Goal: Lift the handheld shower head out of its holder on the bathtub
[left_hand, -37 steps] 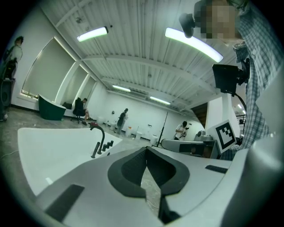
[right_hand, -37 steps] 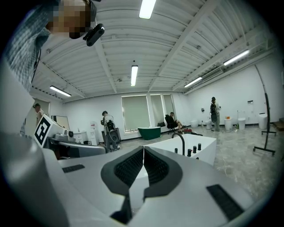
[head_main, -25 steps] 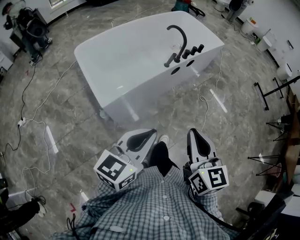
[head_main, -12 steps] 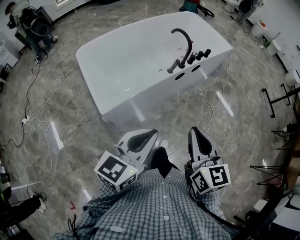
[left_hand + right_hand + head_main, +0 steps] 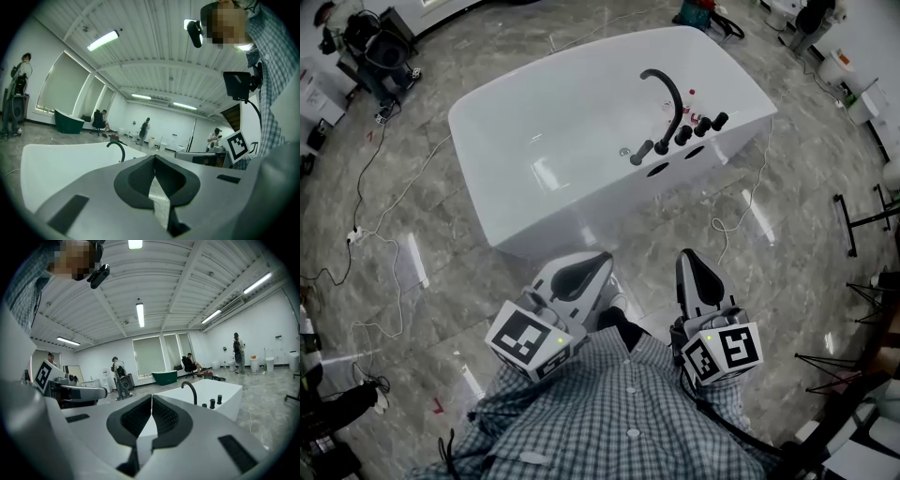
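The white bathtub point(image 5: 572, 131) stands on the floor point(image 5: 441, 234) at 12 o'clock, well apart from both grippers. The left gripper point(image 5: 598, 262) and right gripper point(image 5: 686, 256) are closed and empty, pointing toward 12 o'clock. On the tub's near rim, at 1 o'clock, rises the curved spout point(image 5: 667, 94). The shower head point(image 5: 643, 150) sits at its 7 o'clock.

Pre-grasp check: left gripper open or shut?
Shut. The left gripper has its fingers meeting at the tips, nothing between them.
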`<state>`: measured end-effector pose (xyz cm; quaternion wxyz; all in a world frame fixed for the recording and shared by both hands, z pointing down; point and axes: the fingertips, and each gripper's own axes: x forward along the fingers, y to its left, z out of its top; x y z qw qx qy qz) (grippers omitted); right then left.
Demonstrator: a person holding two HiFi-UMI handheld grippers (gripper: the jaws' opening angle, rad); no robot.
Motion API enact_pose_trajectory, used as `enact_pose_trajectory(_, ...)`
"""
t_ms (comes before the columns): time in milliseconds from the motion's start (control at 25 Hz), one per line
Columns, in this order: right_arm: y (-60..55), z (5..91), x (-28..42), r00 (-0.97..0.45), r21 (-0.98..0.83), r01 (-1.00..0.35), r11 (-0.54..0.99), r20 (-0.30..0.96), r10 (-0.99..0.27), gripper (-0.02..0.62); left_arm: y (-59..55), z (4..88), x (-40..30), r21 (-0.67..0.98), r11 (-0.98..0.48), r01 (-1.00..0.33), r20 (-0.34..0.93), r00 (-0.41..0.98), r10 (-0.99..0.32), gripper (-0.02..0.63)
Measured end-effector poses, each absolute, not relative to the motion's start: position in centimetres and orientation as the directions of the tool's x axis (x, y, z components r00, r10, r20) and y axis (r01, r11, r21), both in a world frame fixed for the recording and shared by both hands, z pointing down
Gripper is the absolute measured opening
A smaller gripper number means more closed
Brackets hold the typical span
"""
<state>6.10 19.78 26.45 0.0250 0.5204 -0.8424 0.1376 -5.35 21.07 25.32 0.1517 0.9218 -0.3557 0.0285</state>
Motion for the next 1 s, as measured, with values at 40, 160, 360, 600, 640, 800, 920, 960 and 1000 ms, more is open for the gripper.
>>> enact_pose_trajectory(40,19.0,26.4,6.7,-0.461,-0.207,-0.881,0.424,0.182,-0.868,0.017,20.3,25.2,-4.8,0.255,-0.699,-0.668,0.16,0.742,-0.65,0.009)
enact_pose_trajectory(160,16.7,26.5,8.6,-0.469,-0.213,-0.877,0.431,0.177,-0.865,0.017,18.1,25.1,-3.0,0.241,-0.697,-0.675,0.16,0.736,-0.658,0.009)
enact_pose_trajectory(360,14.5,26.6,11.4,-0.464,-0.217,-0.879,0.426,0.177,-0.868,0.018,15.7,25.0,-0.4,0.234,-0.697,-0.678,0.164,0.734,-0.659,0.009)
enact_pose_trajectory(600,13.0,27.0,13.6,-0.441,-0.232,-0.888,0.398,0.182,-0.879,0.017,13.8,25.3,1.2,0.236,-0.703,-0.671,0.178,0.741,-0.647,0.009)
enact_pose_trajectory(640,12.7,27.1,13.7,-0.438,-0.235,-0.889,0.393,0.185,-0.88,0.018,13.5,25.4,1.3,0.238,-0.702,-0.671,0.185,0.741,-0.646,0.009)
enact_pose_trajectory(800,11.0,27.7,14.5,-0.424,-0.239,-0.895,0.376,0.195,-0.885,0.018,11.0,25.8,1.8,0.244,-0.691,-0.68,0.215,0.733,-0.646,0.009)
enact_pose_trajectory(920,9.1,27.8,14.9,-0.411,-0.238,-0.9,0.364,0.195,-0.89,0.017,8.8,25.9,2.4,0.238,-0.705,-0.668,0.203,0.745,-0.636,0.009)
enact_pose_trajectory(960,8.4,27.8,14.9,-0.408,-0.236,-0.902,0.361,0.197,-0.891,0.018,8.0,25.9,2.4,0.238,-0.711,-0.662,0.195,0.75,-0.632,0.009)
enact_pose_trajectory(1000,7.8,27.7,14.9,-0.405,-0.234,-0.904,0.358,0.199,-0.892,0.017,7.3,25.9,2.4,0.237,-0.716,-0.656,0.19,0.754,-0.628,0.009)
